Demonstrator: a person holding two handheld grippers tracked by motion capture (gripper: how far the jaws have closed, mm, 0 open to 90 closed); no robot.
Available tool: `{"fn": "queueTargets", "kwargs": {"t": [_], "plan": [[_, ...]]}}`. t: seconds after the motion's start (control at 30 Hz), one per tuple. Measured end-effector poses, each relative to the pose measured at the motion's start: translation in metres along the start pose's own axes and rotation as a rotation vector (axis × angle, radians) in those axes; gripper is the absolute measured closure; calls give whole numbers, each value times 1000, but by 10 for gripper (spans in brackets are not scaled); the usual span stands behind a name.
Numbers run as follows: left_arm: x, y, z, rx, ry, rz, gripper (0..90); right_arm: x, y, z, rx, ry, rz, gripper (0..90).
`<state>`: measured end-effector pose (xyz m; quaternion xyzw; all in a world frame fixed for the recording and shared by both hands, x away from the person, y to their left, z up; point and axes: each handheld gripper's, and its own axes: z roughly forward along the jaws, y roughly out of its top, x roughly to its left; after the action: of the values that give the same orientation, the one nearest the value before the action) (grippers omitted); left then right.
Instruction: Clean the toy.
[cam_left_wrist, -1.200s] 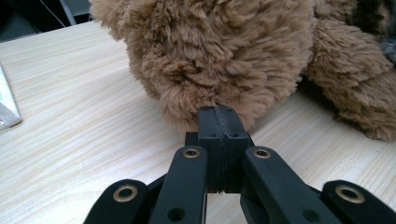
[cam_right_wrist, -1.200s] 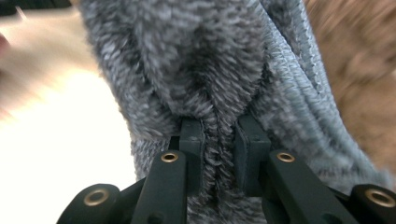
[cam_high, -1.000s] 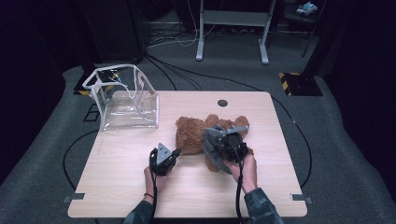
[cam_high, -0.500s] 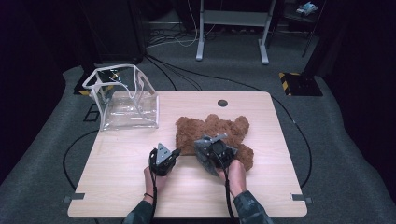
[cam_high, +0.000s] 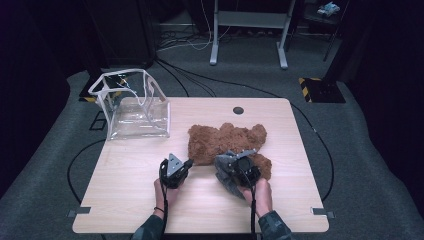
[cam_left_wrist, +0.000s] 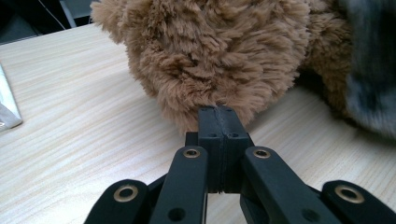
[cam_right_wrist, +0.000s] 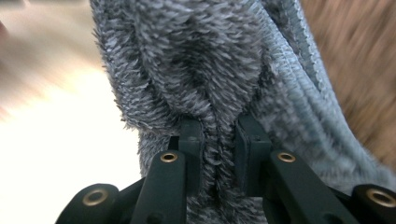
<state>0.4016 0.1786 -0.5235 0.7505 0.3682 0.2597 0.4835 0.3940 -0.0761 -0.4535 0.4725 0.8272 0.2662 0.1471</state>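
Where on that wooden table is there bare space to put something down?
Free: the near-left corner of the light wooden table, below the clear plastic bag, and the right edge strip. Crowded: the middle, with the brown fluffy plush, grey fuzzy cloth and both grippers.

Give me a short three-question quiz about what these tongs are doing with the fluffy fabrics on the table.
1. True or false: the right tongs are clamped on a fold of grey fleece.
2. What do the closed tips of the left tongs sit against? A) the clear plastic bag B) the brown fleece C) a cable on the floor
3. On which part of the table does the clear plastic bag stand, seen from the high view?

Key: 1 true. 2 B. 3 The far left corner, apart from both fabrics.
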Motion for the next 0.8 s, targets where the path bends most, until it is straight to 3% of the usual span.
{"fn": "queueTargets", "kwargs": {"t": [0.1,0.2,0.33,0.4,0.5,0.63,0.8], "plan": [[-1,0,0,2,5,17,897,4,20,-11,-70,5,-2,753],[-1,0,0,10,-1,19,898,10,43,-16,-131,12,-47,753],[-1,0,0,4,-1,10,898,21,68,-10,-162,29,-70,753],[0,0,0,-3,2,19,898,28,71,2,-128,38,-89,753],[0,0,0,-2,2,19,898,35,64,18,-92,64,-81,752],[0,0,0,-2,-1,17,898,35,51,35,-51,86,-46,753],[-1,0,0,-2,0,12,898,35,37,51,8,93,-40,752]]}}
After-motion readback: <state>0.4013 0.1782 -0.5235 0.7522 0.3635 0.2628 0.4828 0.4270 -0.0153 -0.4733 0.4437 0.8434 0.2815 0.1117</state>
